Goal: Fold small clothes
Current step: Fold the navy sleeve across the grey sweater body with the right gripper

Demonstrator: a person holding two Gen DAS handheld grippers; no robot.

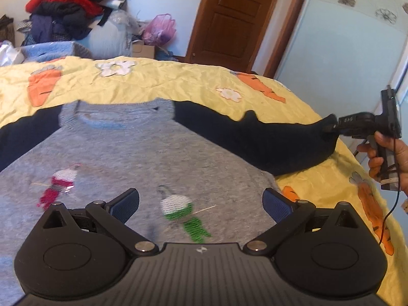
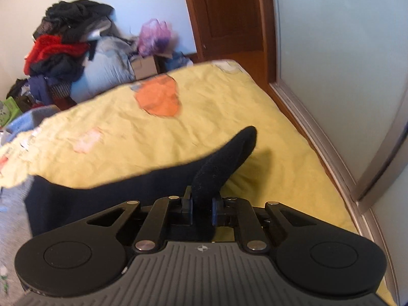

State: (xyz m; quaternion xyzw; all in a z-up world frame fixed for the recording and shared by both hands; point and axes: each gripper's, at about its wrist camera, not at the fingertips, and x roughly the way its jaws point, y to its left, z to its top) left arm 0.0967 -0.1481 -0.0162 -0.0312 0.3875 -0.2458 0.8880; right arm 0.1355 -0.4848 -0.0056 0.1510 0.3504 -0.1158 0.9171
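A small grey sweater (image 1: 142,153) with dark navy sleeves and stitched red and green figures lies flat on the yellow bedspread (image 1: 178,84). My left gripper (image 1: 201,204) hovers over its chest, open, with nothing between its blue pads. The right-hand navy sleeve (image 1: 267,137) stretches out to the right. There my right gripper (image 1: 331,128), held by a hand (image 1: 377,158), is shut on its cuff. In the right wrist view the sleeve (image 2: 216,168) rises off the bed, pinched between the pads of the right gripper (image 2: 201,206).
A heap of red, black and blue clothes (image 1: 71,7) is piled beyond the bed's far edge, beside a pink plastic bag (image 1: 159,29) and a cardboard box (image 2: 144,67). A brown wooden door (image 1: 234,17) stands behind. A pale wall panel (image 2: 344,63) runs along the bed's right side.
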